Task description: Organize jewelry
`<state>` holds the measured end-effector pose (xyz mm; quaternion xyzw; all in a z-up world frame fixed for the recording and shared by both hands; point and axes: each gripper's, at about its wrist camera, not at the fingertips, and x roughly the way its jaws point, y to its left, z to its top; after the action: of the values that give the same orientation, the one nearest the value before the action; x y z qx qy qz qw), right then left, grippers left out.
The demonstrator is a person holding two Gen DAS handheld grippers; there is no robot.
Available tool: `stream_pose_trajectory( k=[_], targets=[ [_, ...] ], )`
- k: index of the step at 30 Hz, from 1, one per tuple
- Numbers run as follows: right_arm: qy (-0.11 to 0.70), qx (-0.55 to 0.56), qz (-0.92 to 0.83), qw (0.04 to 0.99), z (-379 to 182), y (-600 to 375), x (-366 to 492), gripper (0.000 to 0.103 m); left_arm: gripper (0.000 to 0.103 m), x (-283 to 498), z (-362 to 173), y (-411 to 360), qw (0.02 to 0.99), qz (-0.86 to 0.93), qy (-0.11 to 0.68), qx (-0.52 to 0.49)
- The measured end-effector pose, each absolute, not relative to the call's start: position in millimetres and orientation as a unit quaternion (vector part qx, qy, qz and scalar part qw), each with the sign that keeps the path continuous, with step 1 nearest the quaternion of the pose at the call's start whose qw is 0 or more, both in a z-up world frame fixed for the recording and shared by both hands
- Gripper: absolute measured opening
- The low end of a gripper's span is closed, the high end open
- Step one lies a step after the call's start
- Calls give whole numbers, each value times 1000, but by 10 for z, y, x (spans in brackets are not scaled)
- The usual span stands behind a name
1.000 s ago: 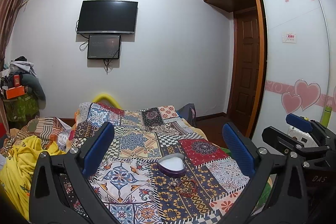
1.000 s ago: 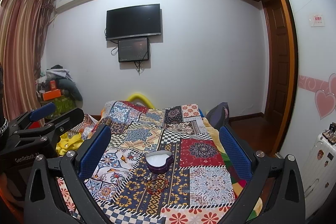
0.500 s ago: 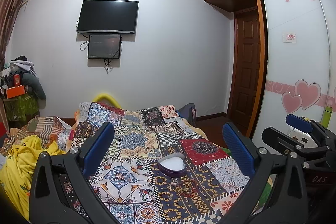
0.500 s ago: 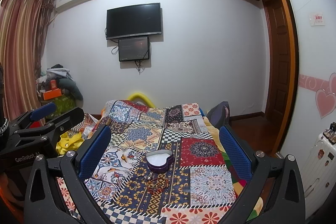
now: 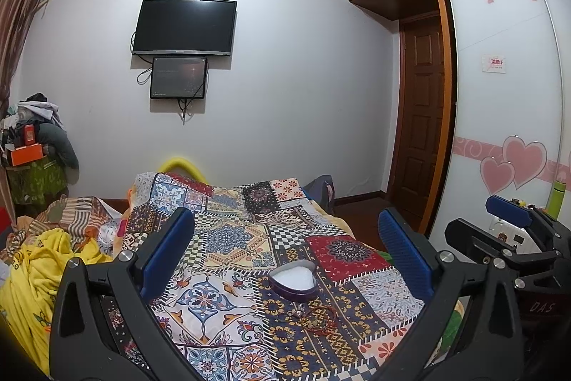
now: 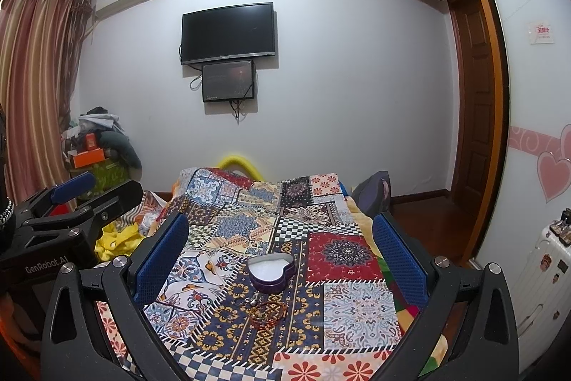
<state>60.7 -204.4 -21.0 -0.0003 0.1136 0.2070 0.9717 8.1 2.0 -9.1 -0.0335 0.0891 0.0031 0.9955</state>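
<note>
A purple heart-shaped jewelry box (image 5: 293, 280) with white lining sits open on the patchwork bedspread (image 5: 228, 238); it also shows in the right wrist view (image 6: 271, 270). A small pile of jewelry (image 5: 316, 315), red bead bracelets and small metal pieces, lies just in front of the box, also seen in the right wrist view (image 6: 266, 307). My left gripper (image 5: 285, 238) is open and empty, held above the bed, short of the box. My right gripper (image 6: 280, 238) is open and empty, likewise above the bed. Each gripper shows at the edge of the other's view.
A yellow blanket (image 5: 32, 277) and striped bedding are heaped left of the bedspread. A cluttered stand (image 6: 96, 159) is by the curtain. A wardrobe with heart decals (image 5: 506, 131), a wooden door (image 5: 421, 138) and a white suitcase (image 6: 542, 259) are on the right.
</note>
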Motion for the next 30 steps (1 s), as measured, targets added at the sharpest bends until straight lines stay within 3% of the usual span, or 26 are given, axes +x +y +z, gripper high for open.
stream_pose_trajectory(
  k=[17,30],
  targets=[
    [139,3,206,969,-306,-2068,792,102,103,287,-231,43,993,4,118,-32],
    [259,-14,172,950,-1017,-2127,1415,102,103,1025,-867,189,969,10,245,-33]
  ],
)
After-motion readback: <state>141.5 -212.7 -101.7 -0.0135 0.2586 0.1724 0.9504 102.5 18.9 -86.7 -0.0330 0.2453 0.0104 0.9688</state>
